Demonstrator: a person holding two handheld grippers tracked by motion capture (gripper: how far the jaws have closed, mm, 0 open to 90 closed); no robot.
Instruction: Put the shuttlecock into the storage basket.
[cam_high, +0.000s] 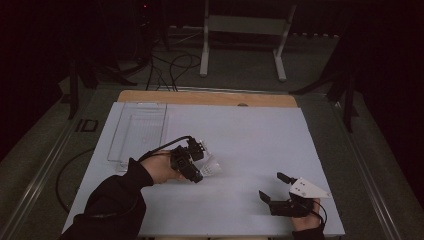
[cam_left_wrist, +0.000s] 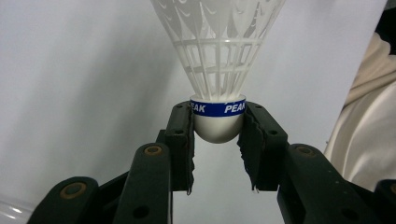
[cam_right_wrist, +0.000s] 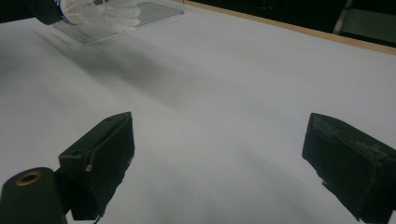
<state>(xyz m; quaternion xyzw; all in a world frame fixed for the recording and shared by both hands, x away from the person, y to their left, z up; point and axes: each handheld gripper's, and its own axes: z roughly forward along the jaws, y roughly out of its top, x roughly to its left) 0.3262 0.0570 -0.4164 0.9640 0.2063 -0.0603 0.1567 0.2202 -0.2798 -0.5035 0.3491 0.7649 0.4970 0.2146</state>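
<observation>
While clamped, shuttlecock (cam_left_wrist: 217, 70) outside tray (cam_high: 137, 131).

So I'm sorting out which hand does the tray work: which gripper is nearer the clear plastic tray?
Left. The left gripper, shut on the shuttlecock, is just beside the clear plastic tray; the right gripper sits open across the table's near right.

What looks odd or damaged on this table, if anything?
Little stands out. The shuttlecock looks intact, pinched by its cork base in the left claw. Only the claw's rubber pads look ragged along their edges.
</observation>
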